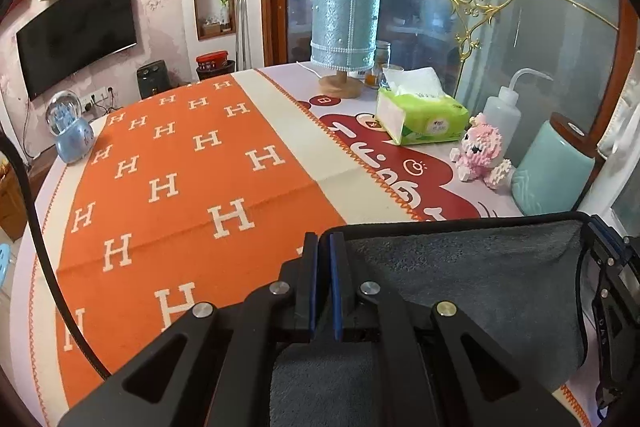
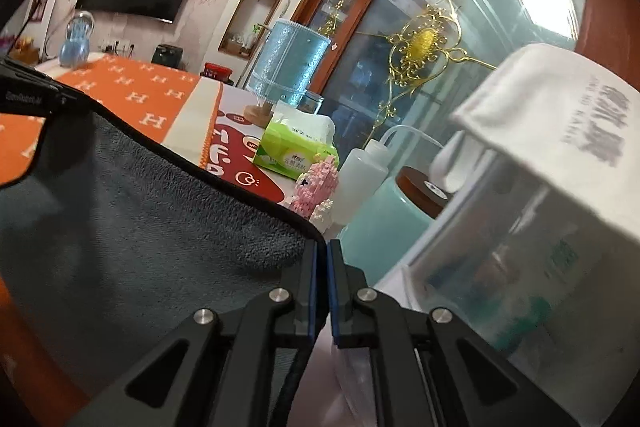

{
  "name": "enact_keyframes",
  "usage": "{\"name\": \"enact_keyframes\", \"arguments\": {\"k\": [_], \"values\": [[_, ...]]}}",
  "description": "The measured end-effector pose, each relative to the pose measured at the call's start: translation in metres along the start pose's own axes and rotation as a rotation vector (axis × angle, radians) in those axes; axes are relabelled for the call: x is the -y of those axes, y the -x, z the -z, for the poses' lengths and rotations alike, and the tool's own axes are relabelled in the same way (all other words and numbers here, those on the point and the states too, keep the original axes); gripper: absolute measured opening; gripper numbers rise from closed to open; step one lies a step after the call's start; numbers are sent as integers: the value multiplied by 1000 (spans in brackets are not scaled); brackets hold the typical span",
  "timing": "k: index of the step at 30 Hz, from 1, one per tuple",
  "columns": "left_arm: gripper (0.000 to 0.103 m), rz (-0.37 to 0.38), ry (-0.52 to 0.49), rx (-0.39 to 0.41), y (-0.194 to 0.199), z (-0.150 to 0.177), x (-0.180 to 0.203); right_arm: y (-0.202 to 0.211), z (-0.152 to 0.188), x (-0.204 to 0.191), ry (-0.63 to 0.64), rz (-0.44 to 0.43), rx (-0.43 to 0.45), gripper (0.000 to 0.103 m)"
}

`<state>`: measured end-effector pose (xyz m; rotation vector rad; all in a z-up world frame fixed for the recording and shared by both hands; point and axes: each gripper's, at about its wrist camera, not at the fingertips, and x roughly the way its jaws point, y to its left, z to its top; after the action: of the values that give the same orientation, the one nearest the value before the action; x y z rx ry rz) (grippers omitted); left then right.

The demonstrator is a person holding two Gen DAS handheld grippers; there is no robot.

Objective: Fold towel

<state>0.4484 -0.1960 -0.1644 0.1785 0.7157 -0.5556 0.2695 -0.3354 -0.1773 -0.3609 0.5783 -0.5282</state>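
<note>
Left tongs [image 1: 323,283]: I have them pinched nearly closed on the left corner of the grey towel [image 1: 472,283]; its black hem runs out from my tips.
Right tongs [image 2: 322,283]: closed the same way on the opposite corner, with the cloth falling away to my left.
Towel: lifted off the counter [image 1: 360,163], hanging between my two tongs, top hem stretched taut from one to the other. Its long axis runs side to side, left tongs to right tongs.
Nearer arm: neither; each holds one end of that hem.
Next move, as I judge it: carry the hem forward over the orange cloth [image 1: 180,167] and lay it down.
Farther off: tissue box [image 1: 420,115], pink toy [image 1: 482,151], lamp [image 1: 344,27], well beyond.
</note>
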Motion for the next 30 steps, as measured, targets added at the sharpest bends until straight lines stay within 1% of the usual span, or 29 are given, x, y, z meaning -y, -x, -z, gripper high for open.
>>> {"name": "enact_keyframes", "arguments": {"k": [4,5,6,7,8,9,11,12,15,18,19,21,24,27,30], "values": [[4,11,13,-7,-5,3,-3,-9,0,-4,8,22,-10,4],[6,12,17,-11,-6,3,-4,-11,0,-5,10,20,-12,7],[8,12,23,-14,-8,4,-5,-13,0,-7,17,24,-16,7],[16,11,26,-15,-9,4,-5,-15,0,-9,26,38,-21,10],[25,7,29,-16,-9,4,-6,-16,1,-10,36,49,-26,13],[28,-3,31,-12,-9,4,-6,-18,1,-10,40,50,-30,15],[32,-10,29,-6,-7,3,-7,-18,0,-9,31,45,-35,26],[34,-9,29,-5,-6,2,-7,-17,-1,-9,27,37,-33,27],[35,-17,36,-11,0,-2,-9,-14,-3,-10,25,30,-27,35],[42,-22,43,-6,12,-4,-10,-7,-8,-11,19,19,-11,44],[47,-23,46,-2,17,-6,-10,-4,-11,-10,17,15,-5,45],[49,-30,53,9,30,-7,-10,3,-15,-9,14,7,6,47],[54,-53,59,16,50,-5,-10,15,-19,-8,0,-25,18,48],[55,-72,83,13,73,2,-13,27,-20,-7,-17,-56,18,48],[55,-91,81,15,97,11,-14,44,-22,-6,-33,-78,28,48]]}}
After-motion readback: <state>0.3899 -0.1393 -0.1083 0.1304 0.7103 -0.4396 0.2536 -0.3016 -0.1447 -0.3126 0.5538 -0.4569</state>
